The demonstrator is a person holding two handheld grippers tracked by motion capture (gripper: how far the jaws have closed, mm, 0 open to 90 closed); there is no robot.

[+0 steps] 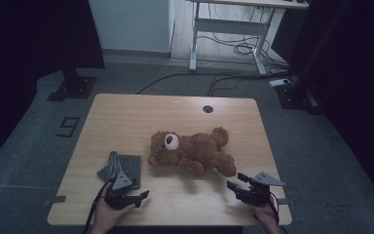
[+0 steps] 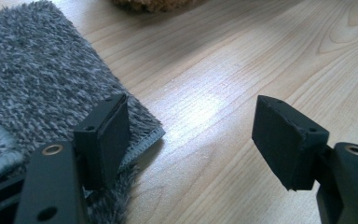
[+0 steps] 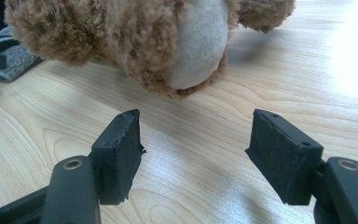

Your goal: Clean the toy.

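A brown teddy bear [image 1: 190, 151] lies on its side in the middle of the wooden table [image 1: 126, 117]. To its left lies a folded grey fluffy cloth [image 1: 121, 168]. My left gripper [image 1: 141, 197] sits low at the cloth's near edge and is open. In the left gripper view, one of the left gripper's [image 2: 191, 116] jaws hangs over the cloth's corner [image 2: 37, 74] and the other over bare wood. My right gripper [image 1: 235, 181] is open, just short of the bear's leg. In the right gripper view, the right gripper's [image 3: 196, 126] jaws face the bear's pale-soled foot [image 3: 121, 37] with nothing between them.
A round cable hole [image 1: 208, 108] sits near the table's far edge. Beyond the table are a white desk frame [image 1: 229, 29], loose cables on the floor [image 1: 233, 48] and black stand bases [image 1: 73, 87] at both sides. Bare wood lies between the two grippers.
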